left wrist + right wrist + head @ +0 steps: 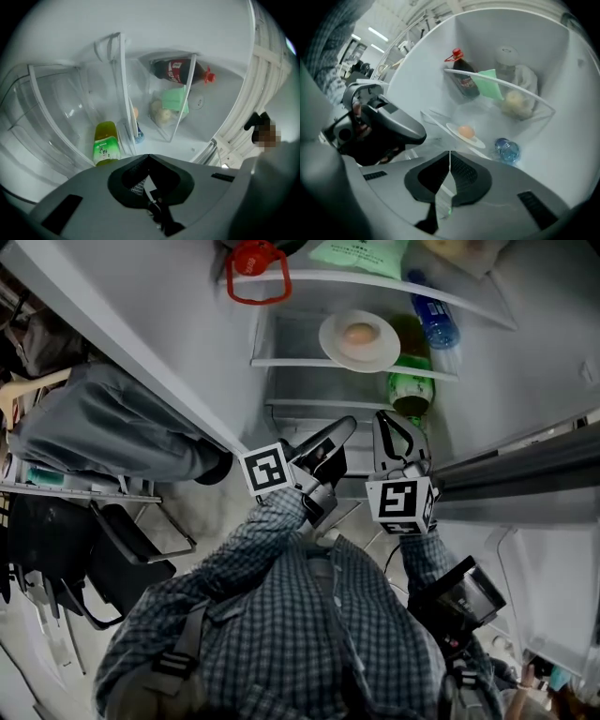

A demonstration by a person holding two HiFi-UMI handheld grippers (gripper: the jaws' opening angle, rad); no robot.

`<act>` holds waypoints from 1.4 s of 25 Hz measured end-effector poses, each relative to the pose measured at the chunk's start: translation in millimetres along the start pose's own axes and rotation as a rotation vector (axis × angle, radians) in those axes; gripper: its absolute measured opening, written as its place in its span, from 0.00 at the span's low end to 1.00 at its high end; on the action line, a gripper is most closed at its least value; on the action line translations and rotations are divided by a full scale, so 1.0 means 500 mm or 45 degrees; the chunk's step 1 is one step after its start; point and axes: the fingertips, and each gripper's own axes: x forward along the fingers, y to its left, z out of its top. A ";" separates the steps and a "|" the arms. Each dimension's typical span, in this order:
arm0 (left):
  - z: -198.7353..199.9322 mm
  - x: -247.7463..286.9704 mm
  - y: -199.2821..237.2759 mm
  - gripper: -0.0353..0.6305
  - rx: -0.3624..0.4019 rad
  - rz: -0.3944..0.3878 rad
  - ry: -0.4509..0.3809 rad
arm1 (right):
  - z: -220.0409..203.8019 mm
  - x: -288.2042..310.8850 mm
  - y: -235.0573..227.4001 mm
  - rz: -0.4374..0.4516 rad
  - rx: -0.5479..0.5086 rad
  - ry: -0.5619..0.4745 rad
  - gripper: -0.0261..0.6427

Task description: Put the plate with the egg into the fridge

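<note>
The plate (359,343) with the egg (358,333) sits on a glass shelf (281,360) inside the open fridge (300,388), straight ahead of both grippers and a little beyond their tips. The left gripper (345,425) has its jaws pressed together with nothing between them. The right gripper (384,418), close beside it, is likewise closed and empty. Just past the right gripper's tip stands a green bottle (411,390), with a blue bottle (436,324) beyond it, beside the plate. Farther ahead, on the next shelf, a dark bottle (464,75) with a red cap lies by a green packet (491,89) and what may be a bag of food, which is too blurred to tell.
</note>
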 end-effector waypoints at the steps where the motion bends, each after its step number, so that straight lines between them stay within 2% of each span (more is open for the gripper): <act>1: -0.005 -0.002 0.004 0.06 0.041 0.022 0.019 | -0.003 -0.003 0.004 0.013 0.067 -0.002 0.06; 6: -0.026 -0.006 0.017 0.06 0.314 0.136 0.137 | -0.020 -0.017 0.020 0.048 0.316 0.009 0.05; 10: -0.040 -0.014 0.031 0.06 0.488 0.216 0.194 | -0.053 -0.026 0.036 0.056 0.448 0.025 0.05; 15: -0.053 -0.021 0.038 0.06 0.603 0.303 0.266 | -0.054 -0.039 0.055 0.064 0.586 -0.002 0.05; 20: -0.064 -0.022 0.037 0.06 0.741 0.335 0.335 | -0.069 -0.044 0.073 0.063 0.581 0.041 0.05; 25: -0.073 -0.025 0.058 0.06 0.817 0.380 0.391 | -0.064 -0.042 0.075 0.069 0.640 0.018 0.05; 35: -0.083 -0.030 0.066 0.06 0.843 0.409 0.421 | -0.071 -0.049 0.079 0.068 0.672 0.025 0.05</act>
